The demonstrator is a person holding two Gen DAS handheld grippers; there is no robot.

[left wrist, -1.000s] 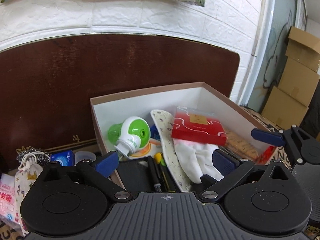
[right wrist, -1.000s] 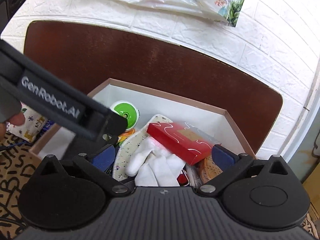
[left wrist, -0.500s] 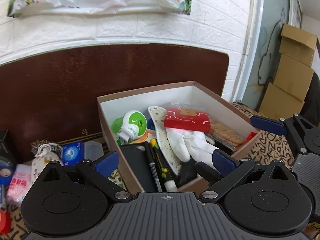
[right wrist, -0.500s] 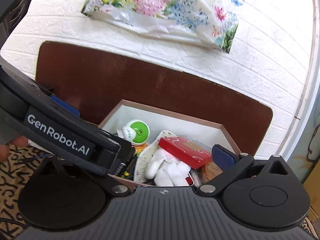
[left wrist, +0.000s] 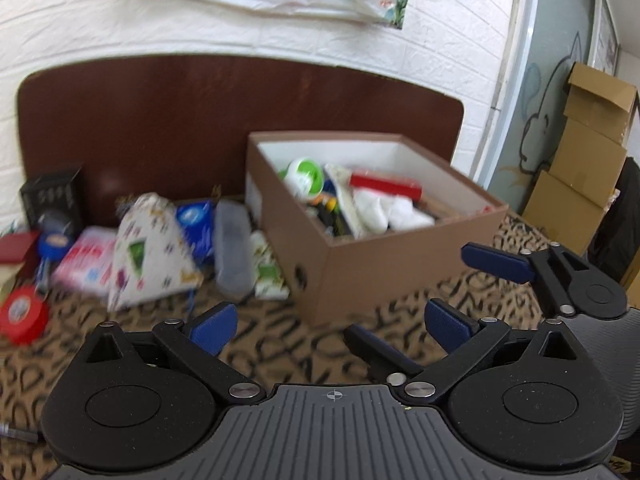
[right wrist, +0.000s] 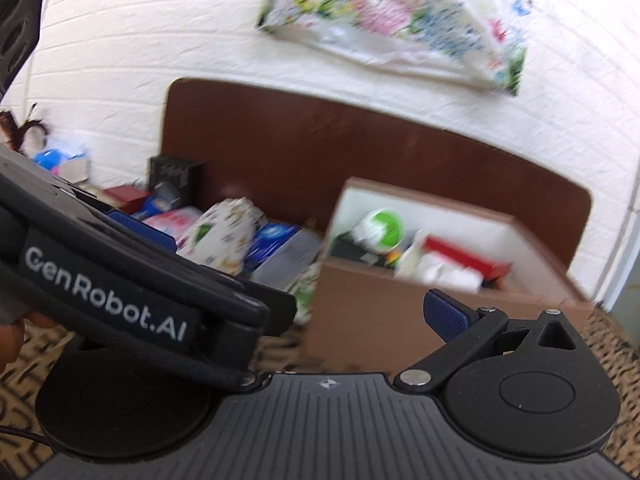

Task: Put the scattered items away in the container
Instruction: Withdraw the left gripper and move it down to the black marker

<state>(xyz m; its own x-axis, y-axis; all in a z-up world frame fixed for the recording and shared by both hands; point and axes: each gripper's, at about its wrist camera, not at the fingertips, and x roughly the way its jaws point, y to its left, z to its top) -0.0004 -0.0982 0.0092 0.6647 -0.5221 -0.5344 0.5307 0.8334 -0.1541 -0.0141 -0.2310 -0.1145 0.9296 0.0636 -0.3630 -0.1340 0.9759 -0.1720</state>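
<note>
right now both grippers hang short of the brown box (left wrist: 400,264), nothing in either. the left gripper (left wrist: 328,326) has its jaws spread wide; the right gripper (left wrist: 440,284) looks parted too. loose items lie left of the box: a patterned pouch (left wrist: 148,252), a clear case (left wrist: 232,252) just beside the box wall, a red tape roll (left wrist: 22,314) farthest out. likely snag: these crowd together, so grabbing one may drag a neighbour.
</note>
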